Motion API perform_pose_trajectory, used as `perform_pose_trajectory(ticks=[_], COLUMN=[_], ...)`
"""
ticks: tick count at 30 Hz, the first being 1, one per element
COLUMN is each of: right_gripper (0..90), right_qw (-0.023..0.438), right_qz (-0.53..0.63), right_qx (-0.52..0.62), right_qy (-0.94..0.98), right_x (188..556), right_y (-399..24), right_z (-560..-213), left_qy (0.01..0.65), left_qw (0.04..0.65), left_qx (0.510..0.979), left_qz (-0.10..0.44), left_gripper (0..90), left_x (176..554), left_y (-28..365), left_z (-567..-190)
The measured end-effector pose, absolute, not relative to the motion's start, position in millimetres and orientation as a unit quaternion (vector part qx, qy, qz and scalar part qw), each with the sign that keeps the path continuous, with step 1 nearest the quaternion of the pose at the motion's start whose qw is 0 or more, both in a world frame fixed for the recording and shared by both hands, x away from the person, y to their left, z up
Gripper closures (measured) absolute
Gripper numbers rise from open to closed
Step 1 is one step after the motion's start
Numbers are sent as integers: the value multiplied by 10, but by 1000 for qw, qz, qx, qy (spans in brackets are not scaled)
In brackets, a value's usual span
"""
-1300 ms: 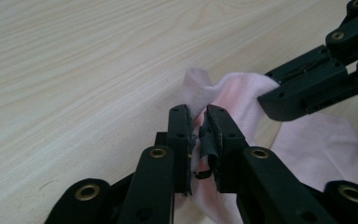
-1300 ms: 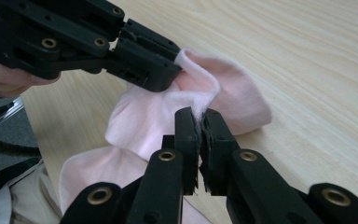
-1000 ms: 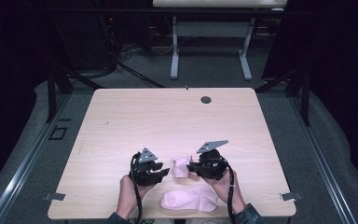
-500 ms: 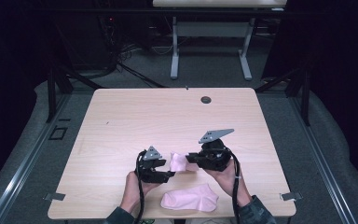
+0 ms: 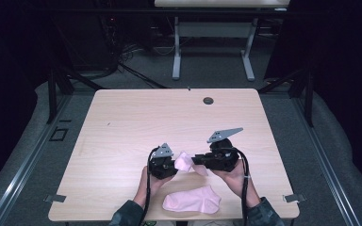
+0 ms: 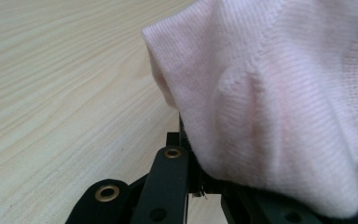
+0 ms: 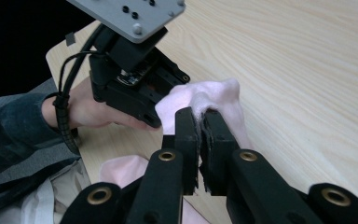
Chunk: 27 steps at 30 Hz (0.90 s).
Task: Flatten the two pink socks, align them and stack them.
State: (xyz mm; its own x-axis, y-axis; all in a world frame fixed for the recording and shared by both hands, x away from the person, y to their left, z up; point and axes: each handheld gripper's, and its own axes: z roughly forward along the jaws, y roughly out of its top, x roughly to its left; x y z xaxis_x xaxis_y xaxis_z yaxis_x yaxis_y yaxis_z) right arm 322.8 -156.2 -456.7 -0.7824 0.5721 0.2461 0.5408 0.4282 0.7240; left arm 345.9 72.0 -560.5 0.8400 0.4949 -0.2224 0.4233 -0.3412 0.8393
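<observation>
a pink sock is gripped between the left claw and the right claw, whose jaws are clamped on it, just above the worktop, beyond a second sock. the left claw's jaws have just been closing on the fabric.

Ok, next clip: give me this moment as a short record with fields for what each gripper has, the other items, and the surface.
left gripper: shut on the held pink sock; its jaws have just been closing
right gripper: shut on the same sock's fabric
held pink sock: bunched between the two grippers, above the table
second pink sock: flat near the front edge, untouched
table: light wood, round dark grommet near the far edge
</observation>
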Motion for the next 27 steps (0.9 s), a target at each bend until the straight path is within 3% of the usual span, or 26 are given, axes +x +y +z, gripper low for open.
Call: perform_pose_trajectory(ticks=[8,15,16,17,18,22,25,27], right_gripper=[854,854,854,853,853,852,852,852], right_qw=[27,15,14,12,10,7,1,-7], right_qz=[366,356,358,361,368,381,391,392], right_qx=[362,363,364,362,365,369,370,367], right_qy=[857,861,860,859,855,848,843,844], right_x=[3387,3511,3519,3531,3535,3535,3531,3535], right_y=[-1694,-1644,-1636,-1636,-1631,-1611,-1598,-1588], right_z=[-4712,-4771,-4768,-4762,-4758,-4747,-4763,-4773], left_qy=[286,281,280,281,278,257,254,254], left_qw=[488,469,470,463,458,430,407,401], left_qx=[815,825,827,831,834,851,859,859], left_qz=[128,139,130,128,132,159,178,189], left_gripper=[900,890,816,669,579,359,349,430], left_x=[3356,3309,3301,3289,3273,3194,3196,3217], left_y=[887,940,944,932,918,777,673,640], left_z=[-5460,-5420,-5429,-5434,-5437,-5446,-5476,-5495])
